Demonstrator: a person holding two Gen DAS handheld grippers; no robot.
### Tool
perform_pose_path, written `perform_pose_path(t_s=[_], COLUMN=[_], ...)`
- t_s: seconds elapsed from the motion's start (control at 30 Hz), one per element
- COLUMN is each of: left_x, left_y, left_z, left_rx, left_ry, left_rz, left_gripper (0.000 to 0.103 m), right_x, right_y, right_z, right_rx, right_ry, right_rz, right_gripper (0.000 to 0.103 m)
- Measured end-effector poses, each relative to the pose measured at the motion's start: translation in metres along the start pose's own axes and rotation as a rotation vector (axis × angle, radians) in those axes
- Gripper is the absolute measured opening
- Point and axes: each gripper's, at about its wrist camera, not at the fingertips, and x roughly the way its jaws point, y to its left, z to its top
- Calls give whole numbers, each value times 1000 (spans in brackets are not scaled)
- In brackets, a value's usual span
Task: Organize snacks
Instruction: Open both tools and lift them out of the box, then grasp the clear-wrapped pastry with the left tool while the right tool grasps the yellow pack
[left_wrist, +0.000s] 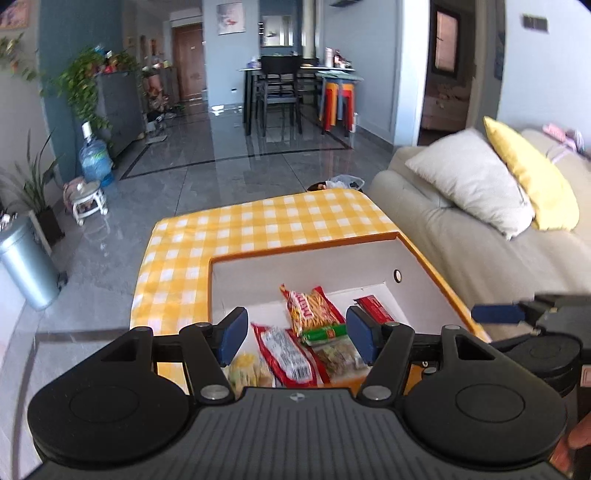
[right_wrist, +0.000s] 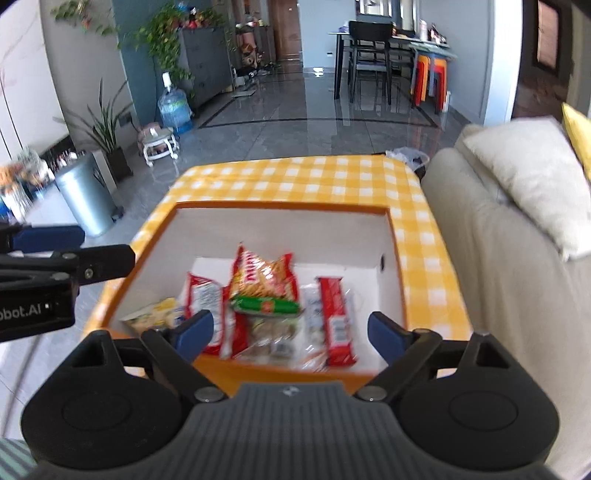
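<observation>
Both claws hang above the open box, tilted down toward its contents, which reads as a pause over the box with nothing carried; the left claw (left_wrist: 295, 338) stands spread with nothing between its blue pads, and the right claw (right_wrist: 290, 332) is spread wider, likewise empty; in the right wrist view the left claw shows at the left edge of the frame, beside the box rather than over its middle. The box (left_wrist: 314, 269), white inside with an orange rim, sits on the table (left_wrist: 258, 221) under a yellow-and-white checked cloth, in the lower centre of both frames; it is placed near the table's right side, close to the sofa (left_wrist: 461, 236), so the far part of the cloth lies bare. The snacks are all inside the box, heaped loosely rather than sorted: a red-and-yellow bag of stick biscuits (right_wrist: 264, 275) lies on top toward the middle; a green sausage stick (right_wrist: 264, 305) rests across its lower end; a red-and-white packet (right_wrist: 203, 301) lies to the left; a pale yellow packet (right_wrist: 155, 314) sits in the lower left corner of the box; a long red wafer bar (right_wrist: 336, 317) lies along the right; a clear pouch (right_wrist: 273, 334) of brownish pieces sits beneath the sausage. Judging by the heap, gathering looks largely done, though tidying within the box may remain.
</observation>
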Motion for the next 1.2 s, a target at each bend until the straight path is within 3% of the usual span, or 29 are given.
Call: perform_pose_path(t_s=[0.33,0.63,1.0,1.2], left_x=[-38,-32,-8,11], left_y=[10,8,5,2], left_z=[-52,-100,-131,-138], left_rx=[-122,-135,-140,-124], left_ry=[10,124,227,276], left_rz=[-4,3,-37,-44], left_gripper=[72,72,72,72], right_x=[-46,-63,-35,-9], right_y=[15,8,7,4], right_z=[-63,-111,-143,-152], right_rx=[33,23,-71,-59], right_ry=[30,26,52,132], right_rz=[-15,-114,-158,-157], right_gripper=[88,90,91,91])
